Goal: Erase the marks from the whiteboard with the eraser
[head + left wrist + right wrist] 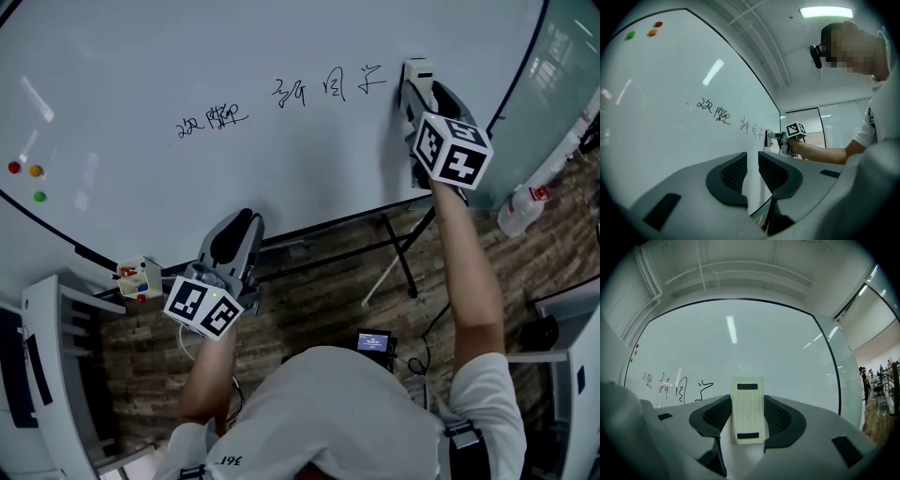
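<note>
The whiteboard (187, 56) carries black handwritten marks (281, 98) across its middle; the same marks (675, 386) show low left in the right gripper view. My right gripper (415, 80) is shut on a white eraser (748, 409), which is held against the board just right of the last mark. The eraser (417, 70) is also visible in the head view. My left gripper (234, 239) hangs below the board's lower edge, its jaws (752, 173) slightly apart with nothing between them.
Three coloured magnets (26, 178) stick to the board's left side. A small tray with markers (139, 278) sits under the board at left. A spray bottle (521, 208) stands at right. The board's black stand legs (403, 253) cross the brown floor.
</note>
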Demonstrator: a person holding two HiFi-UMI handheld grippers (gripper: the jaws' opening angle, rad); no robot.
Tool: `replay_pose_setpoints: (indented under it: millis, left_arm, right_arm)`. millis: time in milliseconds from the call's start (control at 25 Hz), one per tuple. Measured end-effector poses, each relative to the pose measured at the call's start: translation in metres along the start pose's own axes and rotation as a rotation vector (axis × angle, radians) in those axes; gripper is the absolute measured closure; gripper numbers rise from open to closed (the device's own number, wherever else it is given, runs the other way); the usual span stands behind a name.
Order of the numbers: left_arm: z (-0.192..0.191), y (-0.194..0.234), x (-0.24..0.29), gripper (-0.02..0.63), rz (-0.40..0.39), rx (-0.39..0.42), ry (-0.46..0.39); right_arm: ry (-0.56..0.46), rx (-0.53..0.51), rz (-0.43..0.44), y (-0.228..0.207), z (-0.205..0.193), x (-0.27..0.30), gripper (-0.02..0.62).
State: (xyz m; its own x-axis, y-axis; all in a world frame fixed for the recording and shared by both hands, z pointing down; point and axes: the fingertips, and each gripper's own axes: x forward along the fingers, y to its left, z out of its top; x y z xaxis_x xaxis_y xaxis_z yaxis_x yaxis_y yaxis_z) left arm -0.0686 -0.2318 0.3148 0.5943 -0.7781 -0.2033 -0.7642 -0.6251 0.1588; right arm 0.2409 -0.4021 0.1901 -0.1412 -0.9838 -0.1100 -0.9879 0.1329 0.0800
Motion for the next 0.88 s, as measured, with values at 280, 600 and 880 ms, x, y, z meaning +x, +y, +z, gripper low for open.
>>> replay_pose_setpoints:
  millis: [280,600,880]
  left_arm:
    - [-0.003,0.008,-0.006,0.526,0.003,-0.006,0.005]
    - [-0.003,0.017,-0.017,0.526,0.012,-0.015,0.003]
    - [-0.001,0.025,-0.024,0.526,0.014,-0.023,-0.001]
  right_arm:
    - [-0.003,-0.004,-0.019,0.002,-0.001,0.001,0.357]
    - [0.008,0.003,-0.053,0.006,-0.001,0.000,0.357]
    - [0.013,0.008,-0.049,0.021,0.001,-0.001,0.357]
